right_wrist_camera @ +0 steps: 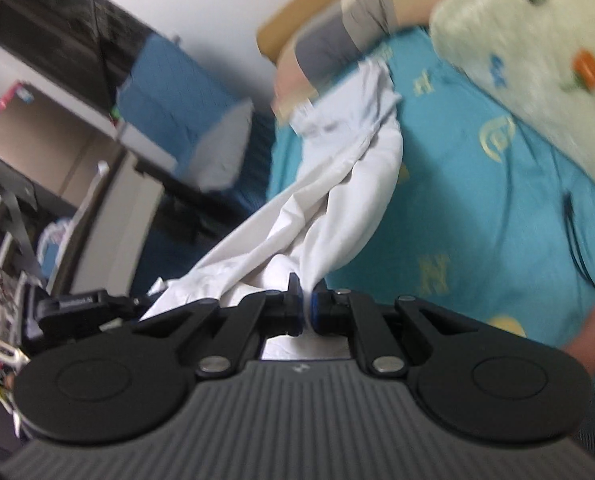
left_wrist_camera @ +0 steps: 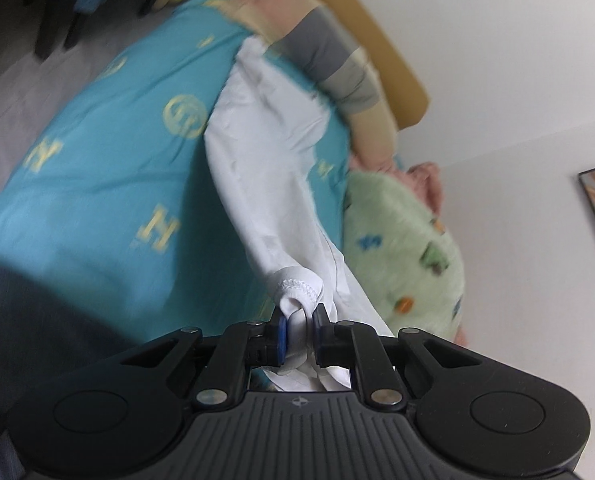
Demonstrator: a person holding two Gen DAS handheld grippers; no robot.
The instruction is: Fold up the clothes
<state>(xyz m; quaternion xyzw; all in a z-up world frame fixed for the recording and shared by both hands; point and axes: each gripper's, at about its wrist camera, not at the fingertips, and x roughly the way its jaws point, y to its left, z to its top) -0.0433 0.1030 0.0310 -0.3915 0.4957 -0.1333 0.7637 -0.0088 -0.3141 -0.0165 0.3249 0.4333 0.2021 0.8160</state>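
A white garment (left_wrist_camera: 265,168) stretches across a teal bedspread (left_wrist_camera: 97,160) with gold letters. My left gripper (left_wrist_camera: 299,316) is shut on a bunched hem of it, with stitching showing just above the fingertips. In the right wrist view the same white garment (right_wrist_camera: 337,184) hangs in loose folds from my right gripper (right_wrist_camera: 307,300), which is shut on another edge of it. The far end of the cloth lies near a striped grey, beige and pink pillow (left_wrist_camera: 329,64). Part of the left gripper's body (right_wrist_camera: 69,308) shows at the lower left of the right wrist view.
A fluffy pale green blanket (left_wrist_camera: 401,236) with coloured patches lies on the bed (right_wrist_camera: 477,200) by the wall. A wooden headboard (left_wrist_camera: 377,32) stands behind the pillow. A desk with boxes and clutter (right_wrist_camera: 57,140) sits beside the bed. A hand (right_wrist_camera: 593,320) shows at the right edge.
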